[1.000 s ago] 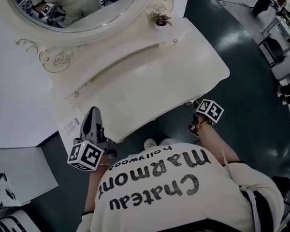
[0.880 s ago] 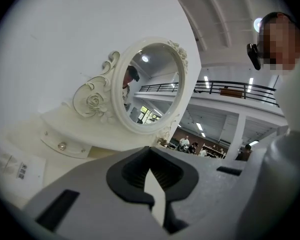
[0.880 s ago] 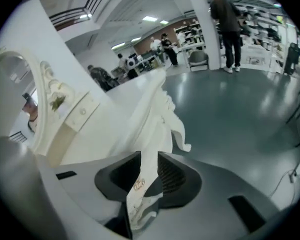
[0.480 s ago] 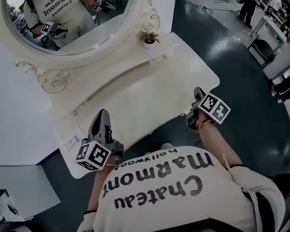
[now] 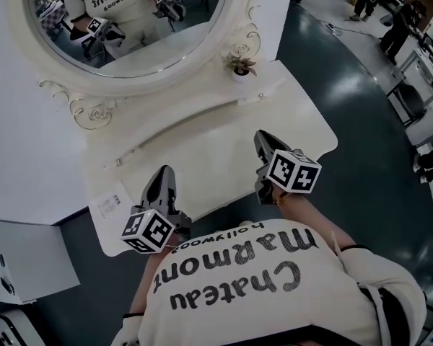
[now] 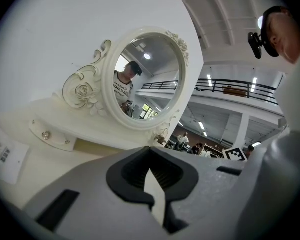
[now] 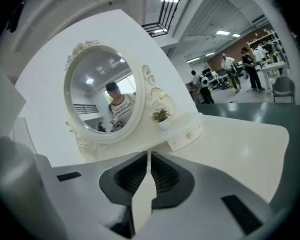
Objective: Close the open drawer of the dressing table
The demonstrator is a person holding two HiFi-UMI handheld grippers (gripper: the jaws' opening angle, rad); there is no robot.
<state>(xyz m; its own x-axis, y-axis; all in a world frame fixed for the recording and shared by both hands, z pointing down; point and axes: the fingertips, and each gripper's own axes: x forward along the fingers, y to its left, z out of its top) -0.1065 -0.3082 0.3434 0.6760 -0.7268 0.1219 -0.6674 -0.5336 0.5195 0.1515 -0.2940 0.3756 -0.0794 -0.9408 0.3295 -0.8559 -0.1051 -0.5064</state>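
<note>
Head view: left gripper (image 5: 162,174) closed over dressing table (image 5: 224,139)

The shirt (image 5: 231,280) reads "Chateau Marmont hollywood".

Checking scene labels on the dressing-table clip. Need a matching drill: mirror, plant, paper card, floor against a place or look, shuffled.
Things:
1. mirror
2. plant
3. paper card
4. floor

Place or look:
a. near left corner of the tabletop
b. dark and glossy
c. by the mirror's lower right edge
d. shows the person's reflection

Pairs: 1-d, 2-c, 3-a, 4-b
</note>
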